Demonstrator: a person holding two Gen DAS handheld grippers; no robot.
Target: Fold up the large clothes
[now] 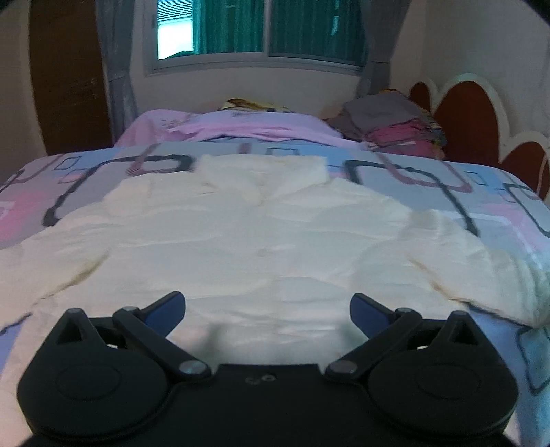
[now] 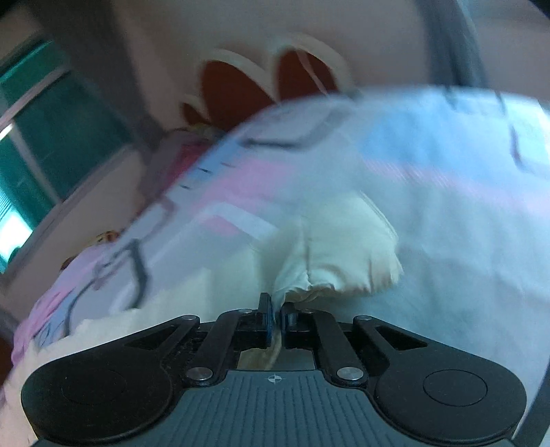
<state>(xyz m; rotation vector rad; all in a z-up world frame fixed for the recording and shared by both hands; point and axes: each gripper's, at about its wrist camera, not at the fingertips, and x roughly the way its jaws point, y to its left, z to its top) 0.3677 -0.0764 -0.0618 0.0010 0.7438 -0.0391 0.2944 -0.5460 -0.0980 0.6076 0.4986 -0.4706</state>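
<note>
Flat on the patterned bedspread (image 1: 447, 192) lies a cream button-up shirt (image 1: 240, 233), collar toward the window (image 1: 261, 31) and sleeves spread to either side. Just short of the shirt's near hem, the left gripper (image 1: 267, 306) hovers with its blue-padded fingers (image 1: 168, 306) wide apart and nothing between them. Beyond the shirt's collar sit a pink blanket (image 1: 240, 129) and, toward the headboard (image 1: 464, 113), a stack of folded clothes (image 1: 388, 120). Off at the shirt's edge, the right gripper (image 2: 275, 321) has its fingers pressed together on a bunched fold of the cream fabric (image 2: 337, 261), with the bedspread blurred behind it.
</note>
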